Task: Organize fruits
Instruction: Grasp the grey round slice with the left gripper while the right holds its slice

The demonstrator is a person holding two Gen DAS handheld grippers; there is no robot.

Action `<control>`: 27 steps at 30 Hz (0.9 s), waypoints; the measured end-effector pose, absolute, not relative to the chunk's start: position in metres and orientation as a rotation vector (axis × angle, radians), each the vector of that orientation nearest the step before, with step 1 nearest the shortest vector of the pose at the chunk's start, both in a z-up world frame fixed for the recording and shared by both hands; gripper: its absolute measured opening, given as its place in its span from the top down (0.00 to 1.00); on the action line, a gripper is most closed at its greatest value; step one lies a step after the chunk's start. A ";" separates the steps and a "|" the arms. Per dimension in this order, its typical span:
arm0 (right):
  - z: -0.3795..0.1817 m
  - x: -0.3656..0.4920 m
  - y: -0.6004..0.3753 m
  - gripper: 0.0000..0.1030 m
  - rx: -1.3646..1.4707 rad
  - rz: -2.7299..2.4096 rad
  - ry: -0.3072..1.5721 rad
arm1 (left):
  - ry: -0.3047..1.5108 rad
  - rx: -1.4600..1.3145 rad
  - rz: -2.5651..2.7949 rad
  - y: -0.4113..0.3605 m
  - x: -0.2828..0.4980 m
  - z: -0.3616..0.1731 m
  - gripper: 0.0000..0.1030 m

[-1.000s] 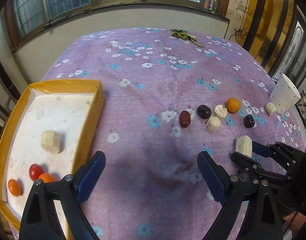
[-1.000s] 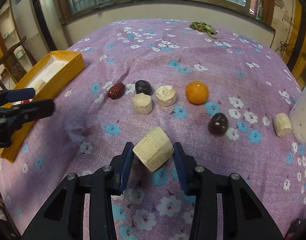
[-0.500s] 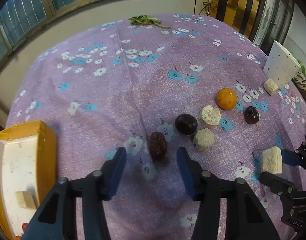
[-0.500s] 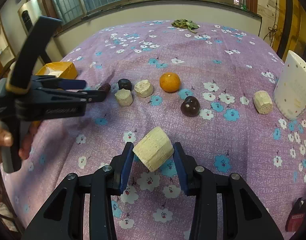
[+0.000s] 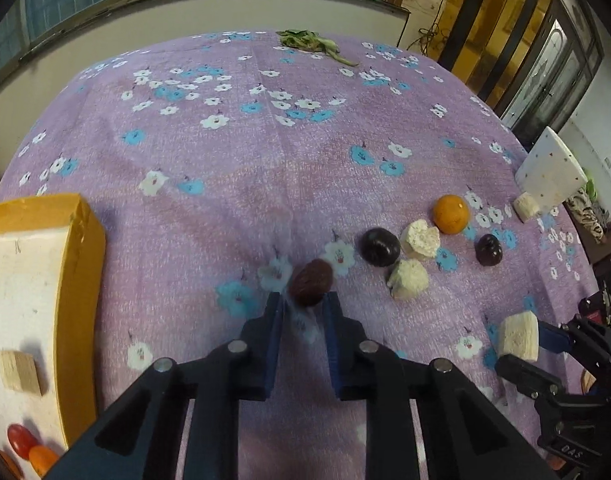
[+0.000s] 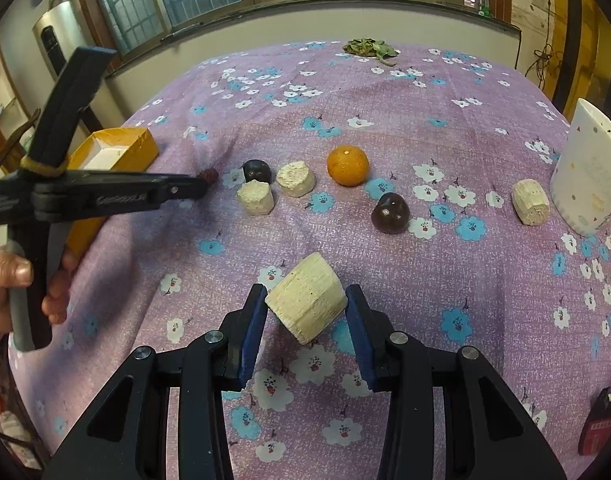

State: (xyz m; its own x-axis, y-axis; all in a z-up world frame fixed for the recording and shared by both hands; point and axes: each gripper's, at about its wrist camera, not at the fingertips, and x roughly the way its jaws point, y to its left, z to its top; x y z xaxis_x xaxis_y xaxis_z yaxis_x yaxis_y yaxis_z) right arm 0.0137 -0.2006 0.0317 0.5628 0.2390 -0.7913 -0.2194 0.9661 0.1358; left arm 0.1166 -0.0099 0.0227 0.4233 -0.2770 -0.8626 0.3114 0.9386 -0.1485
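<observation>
The left gripper [image 5: 303, 305] pinches the red date [image 5: 310, 282] off the cloth for the yellow tray [image 5: 81, 256] at near left, while the right gripper [image 6: 305, 312] clamps a pale chunk [image 6: 306, 302] aloft.

My left tool [image 5: 303, 305] has its fingertips on either side of the red date [image 5: 310, 282] on the tabletop [image 5: 233, 168]. To my right, my right tool [image 5: 523, 338] grips a pale chunk [image 5: 519, 336]; the yellow tray [image 5: 79, 248] sits at my left
</observation>
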 end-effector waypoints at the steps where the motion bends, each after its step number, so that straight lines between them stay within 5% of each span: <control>1: 0.033 0.012 -0.201 0.62 0.028 0.267 0.932 | 1.070 0.030 -0.372 -0.008 0.112 0.024 0.78; 9: 0.030 0.003 -0.203 0.62 0.051 0.215 0.945 | 1.056 0.087 -0.418 -0.017 0.100 0.030 0.73; 11: 0.030 0.001 -0.206 0.62 0.060 0.200 0.950 | 1.064 0.125 -0.454 -0.028 0.102 0.032 0.47; 13: 0.029 -0.002 -0.209 0.62 0.062 0.192 0.951 | 1.058 0.149 -0.509 -0.041 0.101 0.034 0.39; 20: 0.028 -0.006 -0.220 0.62 0.070 0.180 0.960 | 1.047 0.253 -0.553 -0.090 0.105 0.027 0.40; 27: 0.027 -0.006 -0.226 0.62 0.085 0.196 0.957 | 1.046 0.245 -0.525 -0.097 0.116 0.017 0.63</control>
State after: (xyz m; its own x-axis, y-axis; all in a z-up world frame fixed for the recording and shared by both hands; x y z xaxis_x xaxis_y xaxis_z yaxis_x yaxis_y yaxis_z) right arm -0.0061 -0.2259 0.0267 0.5595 0.2036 -0.8034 -0.1288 0.9789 0.1584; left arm 0.1158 -0.0971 0.0170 0.3932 -0.2950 -0.8708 0.5222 0.8512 -0.0525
